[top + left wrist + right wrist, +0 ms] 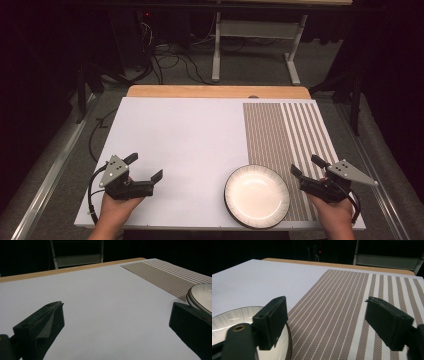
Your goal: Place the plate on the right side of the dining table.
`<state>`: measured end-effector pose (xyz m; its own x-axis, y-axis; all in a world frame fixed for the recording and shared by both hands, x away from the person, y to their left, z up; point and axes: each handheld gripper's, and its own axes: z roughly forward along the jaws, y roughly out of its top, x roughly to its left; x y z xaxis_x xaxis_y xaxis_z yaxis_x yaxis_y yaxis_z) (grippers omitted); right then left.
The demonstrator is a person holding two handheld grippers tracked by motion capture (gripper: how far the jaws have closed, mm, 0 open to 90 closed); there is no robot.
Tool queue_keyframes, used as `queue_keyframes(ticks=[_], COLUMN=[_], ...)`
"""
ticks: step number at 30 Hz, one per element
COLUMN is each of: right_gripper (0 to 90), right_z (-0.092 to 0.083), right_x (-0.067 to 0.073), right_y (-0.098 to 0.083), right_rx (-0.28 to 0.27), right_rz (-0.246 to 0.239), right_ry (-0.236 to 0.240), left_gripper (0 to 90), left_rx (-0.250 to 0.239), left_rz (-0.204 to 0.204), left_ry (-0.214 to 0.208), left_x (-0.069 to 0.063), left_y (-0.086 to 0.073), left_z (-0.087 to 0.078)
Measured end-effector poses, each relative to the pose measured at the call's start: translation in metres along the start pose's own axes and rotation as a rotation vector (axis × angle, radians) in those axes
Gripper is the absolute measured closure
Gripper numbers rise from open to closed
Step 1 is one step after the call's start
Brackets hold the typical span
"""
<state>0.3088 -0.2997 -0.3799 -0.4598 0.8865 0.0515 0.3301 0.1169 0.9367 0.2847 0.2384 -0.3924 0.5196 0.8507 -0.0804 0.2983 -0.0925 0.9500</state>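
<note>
High view: the right gripper (307, 169) has its jaws apart with nothing between them, tips aimed toward about 10 o'clock, and the plate (257, 196) lies just beside them at roughly 8 o'clock from the tips, its rim close to the lower jaw though I cannot tell whether they touch. In the right gripper view the same relation reads plainly: the plate (227, 322) sits behind and under the left-hand jaw at about 8 o'clock, not in the gap, and the gap itself looks out over the striped mat (352, 315). The left gripper (149, 168) also stands with jaws wide apart and empty, pointing to about 2 o'clock, and the plate is well apart from it at 3 o'clock across bare white worktop (175, 135); in the left gripper view only the plate's edge (200, 296) peeks in beyond the right-hand jaw. So the right hand (334, 212) is clearly the nearer one. The plate is round, so it has no long axis to line up with; what matters is its rim, which lies flat and low. It sits at the near edge of the worktop, half on the mat and half on the white sheet. My judgement is that the right jaws would need to swing toward 8 o'clock and dip to straddle the rim.
</note>
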Motion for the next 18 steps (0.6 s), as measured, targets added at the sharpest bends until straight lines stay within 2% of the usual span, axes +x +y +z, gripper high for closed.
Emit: queue_keyframes(ticks=[2, 10, 11, 14, 18], right_gripper=[29.9, 40.0, 42.9, 51.9, 69.8], right_z=[-0.0005, 0.0029, 0.0028, 0.0005, -0.0047], right_x=[0.0015, 0.0078, 0.008, 0.0076, 0.0054], right_y=[-0.0001, -0.0019, -0.0017, -0.0002, -0.0002], right_rx=[0.005, 0.044, 0.049, 0.047, 0.048], right_rz=[-0.008, -0.052, -0.05, -0.056, -0.069], right_ry=[0.003, 0.015, 0.018, 0.019, 0.026], left_gripper=[0.3, 0.3, 0.3, 0.3, 0.1], left_rx=[0.0, -0.001, 0.01, 0.014, 0.015], left_rz=[-0.003, 0.014, 0.026, 0.022, 0.024], left_ry=[-0.002, -0.012, -0.01, -0.014, -0.009], left_x=[-0.0005, -0.0038, -0.0046, -0.0053, -0.0053], left_y=[-0.0016, 0.0014, 0.0006, -0.0004, -0.0001], left_z=[0.0007, 0.0046, 0.0058, 0.0071, 0.0051])
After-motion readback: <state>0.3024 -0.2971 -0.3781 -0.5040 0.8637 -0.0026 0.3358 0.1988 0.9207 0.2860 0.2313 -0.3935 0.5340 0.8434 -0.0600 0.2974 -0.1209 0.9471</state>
